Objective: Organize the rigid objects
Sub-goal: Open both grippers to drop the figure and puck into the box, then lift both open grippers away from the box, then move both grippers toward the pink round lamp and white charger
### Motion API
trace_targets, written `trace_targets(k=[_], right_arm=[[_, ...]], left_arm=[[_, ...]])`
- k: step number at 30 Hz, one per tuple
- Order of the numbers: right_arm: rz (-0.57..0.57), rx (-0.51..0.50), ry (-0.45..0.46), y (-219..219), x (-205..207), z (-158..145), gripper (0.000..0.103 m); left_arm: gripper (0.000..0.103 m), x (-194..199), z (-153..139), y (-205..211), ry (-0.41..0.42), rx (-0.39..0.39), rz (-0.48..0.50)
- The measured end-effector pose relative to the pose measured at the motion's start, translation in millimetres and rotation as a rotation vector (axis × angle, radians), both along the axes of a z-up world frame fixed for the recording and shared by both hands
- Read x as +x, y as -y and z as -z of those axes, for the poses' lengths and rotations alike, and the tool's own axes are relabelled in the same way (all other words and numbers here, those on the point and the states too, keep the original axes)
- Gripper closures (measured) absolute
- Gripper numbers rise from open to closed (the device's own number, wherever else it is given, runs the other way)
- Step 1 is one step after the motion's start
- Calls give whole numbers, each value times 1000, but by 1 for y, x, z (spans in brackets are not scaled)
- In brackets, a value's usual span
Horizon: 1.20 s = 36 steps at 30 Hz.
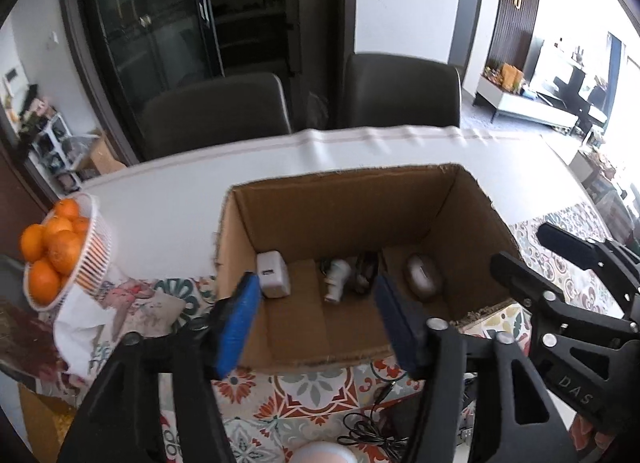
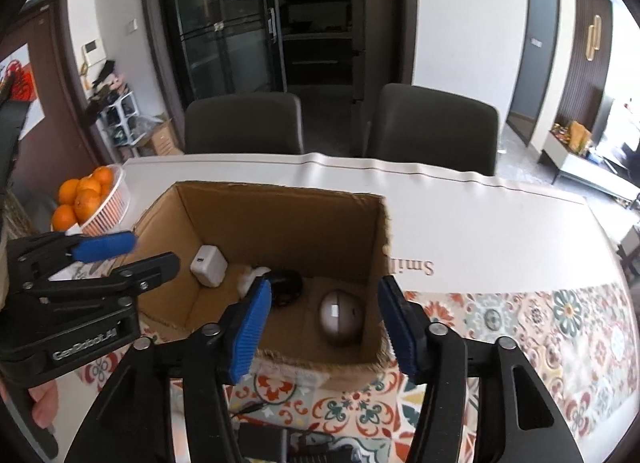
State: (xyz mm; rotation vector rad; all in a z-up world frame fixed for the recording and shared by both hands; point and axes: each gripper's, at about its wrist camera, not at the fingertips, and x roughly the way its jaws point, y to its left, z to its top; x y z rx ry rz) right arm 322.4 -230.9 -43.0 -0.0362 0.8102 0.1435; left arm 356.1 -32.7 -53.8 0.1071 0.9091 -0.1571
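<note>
An open cardboard box (image 1: pixel 344 179) (image 2: pixel 280 187) stands on the table. On its floor lie a white charger cube (image 1: pixel 272 275) (image 2: pixel 209 265), a small white item (image 1: pixel 336 279), a black item (image 2: pixel 285 286) and a grey oval mouse (image 1: pixel 425 277) (image 2: pixel 341 317). My left gripper (image 1: pixel 316 295) hangs over the box's near edge, open, with nothing between its blue pads. My right gripper (image 2: pixel 324 295) is open and empty too, above the near right part of the box over the mouse. Each gripper also shows in the other's view: the right gripper (image 1: pixel 536 253), the left gripper (image 2: pixel 132 255).
A white basket of oranges (image 1: pixel 60 255) (image 2: pixel 92 199) stands left of the box beside a white cloth (image 1: pixel 80 327). A black cable (image 1: pixel 368 431) lies on the patterned tablecloth (image 2: pixel 520 323) near me. Two dark chairs (image 2: pixel 244 127) stand at the table's far side.
</note>
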Motion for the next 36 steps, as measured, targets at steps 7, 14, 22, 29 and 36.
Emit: trace_targets(k=[7, 14, 22, 29, 36], right_arm=[[58, -22, 69, 10, -36, -20, 30], [108, -35, 111, 19, -66, -34, 20], [124, -25, 125, 26, -96, -36, 14], [134, -14, 105, 30, -117, -23, 14], [136, -6, 67, 34, -134, -5, 14]], left_arm=[[9, -37, -24, -2, 109, 28, -52], [0, -65, -40, 1, 198, 79, -95], [0, -96, -34, 3, 214, 88, -109], [0, -121, -23, 4, 203, 89, -121], [0, -141, -8, 5, 164, 88, -125]])
